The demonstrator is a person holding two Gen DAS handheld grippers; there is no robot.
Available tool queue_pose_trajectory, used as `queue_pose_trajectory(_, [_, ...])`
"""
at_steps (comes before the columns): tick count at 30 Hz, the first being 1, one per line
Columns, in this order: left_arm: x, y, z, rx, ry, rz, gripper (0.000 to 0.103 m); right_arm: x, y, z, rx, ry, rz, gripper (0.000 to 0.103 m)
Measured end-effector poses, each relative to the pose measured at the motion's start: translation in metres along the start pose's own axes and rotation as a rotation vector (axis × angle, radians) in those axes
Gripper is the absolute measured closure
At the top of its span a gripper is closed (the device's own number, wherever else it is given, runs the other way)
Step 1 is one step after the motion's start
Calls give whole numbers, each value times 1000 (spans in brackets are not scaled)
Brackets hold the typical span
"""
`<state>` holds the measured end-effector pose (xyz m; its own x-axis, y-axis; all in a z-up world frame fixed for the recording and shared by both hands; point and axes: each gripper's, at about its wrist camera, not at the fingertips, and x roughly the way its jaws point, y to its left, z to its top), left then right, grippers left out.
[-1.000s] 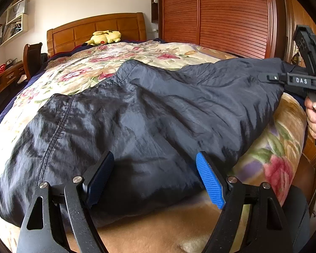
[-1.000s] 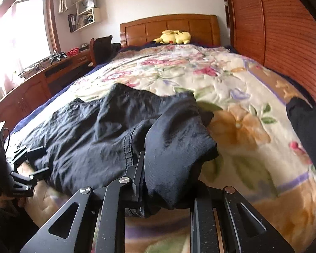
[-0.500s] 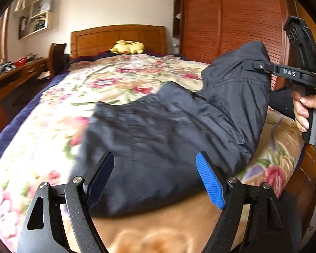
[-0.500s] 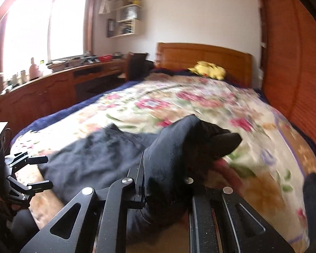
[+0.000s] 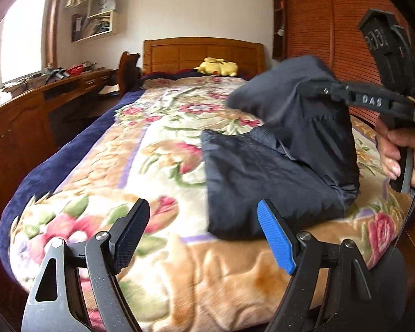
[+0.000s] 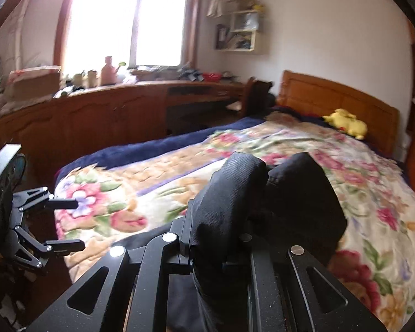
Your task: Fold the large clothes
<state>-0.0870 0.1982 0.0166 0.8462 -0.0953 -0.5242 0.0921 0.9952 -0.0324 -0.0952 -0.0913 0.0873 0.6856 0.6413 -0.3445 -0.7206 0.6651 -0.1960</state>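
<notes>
Near the foot-end right corner of the floral plush blanket [image 5: 157, 149] lies the dark navy nylon garment [image 5: 265, 177], one bunched end lifted by the clenched right gripper [image 6: 218, 246], while the left gripper [image 5: 202, 238] hovers released, grasping nothing.

The jacket [image 5: 279, 166] is thin, matt dark cloth; the blanket [image 5: 163, 166] plush and fuzzy. Headboard [image 5: 202, 52] and wardrobe [image 5: 312, 27] are glossy wood. One blue finger pad [image 5: 275, 239] is ribbed.
</notes>
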Motion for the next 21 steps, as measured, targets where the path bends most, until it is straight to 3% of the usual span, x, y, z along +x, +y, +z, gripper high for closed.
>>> queue_pose_trajectory(7, [3, 26, -17, -64, 19, 31, 22, 66, 22, -16, 47, 171, 115, 85])
queue_pose_trajectory(10, [6, 34, -22, -80, 26, 42, 22, 75, 22, -11, 72, 185, 159, 67])
queue_pose_trajectory(12, [4, 36, -26, -87, 27, 45, 22, 68, 12, -6, 92, 167, 184, 48])
queue_pose_trajectory(14, [6, 37, -27, -93, 26, 46, 22, 56, 7, 0, 104, 125, 182, 40])
queue_pose_trajectory(16, [2, 38, -28, -95, 22, 43, 22, 36, -6, -5, 109, 79, 156, 39])
queue_pose_trajectory(18, [3, 37, -27, -94, 18, 38, 22, 20, -18, -7, 102, 37, 71, 39])
queue_pose_trajectory(21, [2, 33, -26, -84, 11, 34, 22, 17, -36, -13, 98, 43, -40, 39])
